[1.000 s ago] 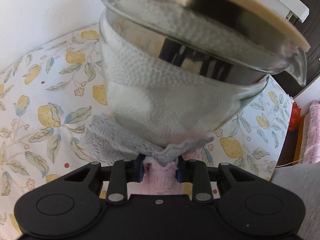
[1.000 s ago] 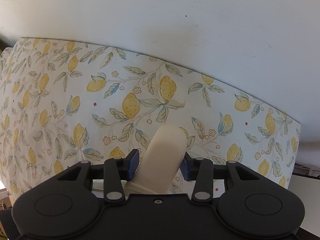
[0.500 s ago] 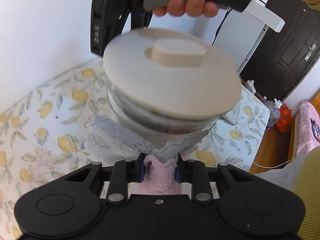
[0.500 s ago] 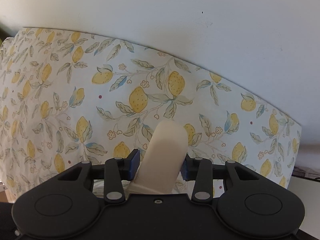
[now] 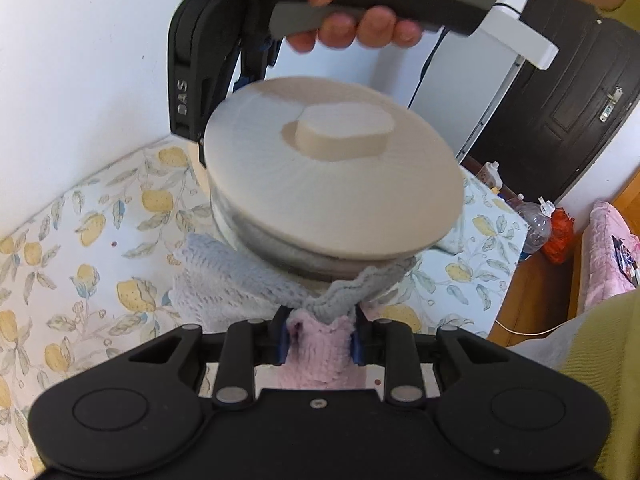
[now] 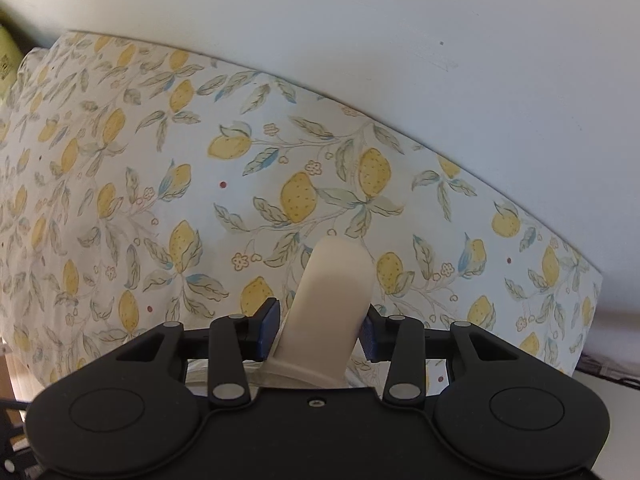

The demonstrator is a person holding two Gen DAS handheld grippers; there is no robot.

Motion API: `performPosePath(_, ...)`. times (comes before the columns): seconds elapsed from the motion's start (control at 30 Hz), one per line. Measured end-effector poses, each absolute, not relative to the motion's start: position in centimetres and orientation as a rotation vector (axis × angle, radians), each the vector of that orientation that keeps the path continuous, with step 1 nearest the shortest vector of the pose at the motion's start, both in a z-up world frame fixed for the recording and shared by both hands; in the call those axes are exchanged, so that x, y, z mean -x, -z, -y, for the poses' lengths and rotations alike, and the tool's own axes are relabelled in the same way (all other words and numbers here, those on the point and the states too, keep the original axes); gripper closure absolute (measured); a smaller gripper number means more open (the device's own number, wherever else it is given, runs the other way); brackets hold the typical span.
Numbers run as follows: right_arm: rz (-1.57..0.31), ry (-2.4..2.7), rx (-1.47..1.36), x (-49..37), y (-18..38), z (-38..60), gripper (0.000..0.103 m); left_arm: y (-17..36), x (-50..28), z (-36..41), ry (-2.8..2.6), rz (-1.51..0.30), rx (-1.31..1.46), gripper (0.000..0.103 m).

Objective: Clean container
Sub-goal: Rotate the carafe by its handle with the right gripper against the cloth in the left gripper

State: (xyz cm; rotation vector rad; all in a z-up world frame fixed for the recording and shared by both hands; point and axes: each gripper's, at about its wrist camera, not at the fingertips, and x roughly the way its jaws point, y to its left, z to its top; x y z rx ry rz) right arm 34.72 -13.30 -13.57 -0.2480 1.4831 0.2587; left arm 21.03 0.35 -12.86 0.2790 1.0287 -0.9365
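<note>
Two tools work on one glass container (image 5: 256, 236), which hangs in the air above a table covered by a lemon-print cloth (image 5: 100, 216). The left tool (image 5: 318, 336) is clenched on a bunched knitted cloth (image 5: 320, 344), pink between the blue pads and grey-blue where it spreads upward; the grey-blue part lies against the underside and lower wall of the container. A round cream lid (image 5: 332, 184) with a raised oval knob sits on top of the container and hides most of the glass from the left wrist view; its near edge is blurred. Behind and above the lid, the right tool (image 5: 256, 68) comes down at the far rim, with a hand (image 5: 352, 20) wrapped round its grey grip. In the right wrist view, the right tool (image 6: 318, 330) grasps the container's cream handle (image 6: 328, 304), which stands up between its blue pads (image 6: 267, 330); the pad on the right side of that view touches the handle, and the other sits just beside it. Under it lies only the lemon-print cloth and a white wall (image 6: 360, 40). At the right of the left wrist view stand a dark wooden door (image 5: 568, 120), a plastic bottle (image 5: 536, 228) on the floor and a pink quilted textile (image 5: 600, 264)
</note>
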Motion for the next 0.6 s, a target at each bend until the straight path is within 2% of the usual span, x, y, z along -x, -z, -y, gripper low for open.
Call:
performPosePath(0.43,-1.492,-0.278,0.299,-34.3,13.5,12.2,0.058,19.0,-21.8,1.1,0.89,-1.16,-0.313,0.076)
performPosePath(0.6,-1.497,-0.276,0.301,-34.4,13.7,12.2,0.058,20.9,-21.5,1.3,0.886,-1.155,-0.332,0.076)
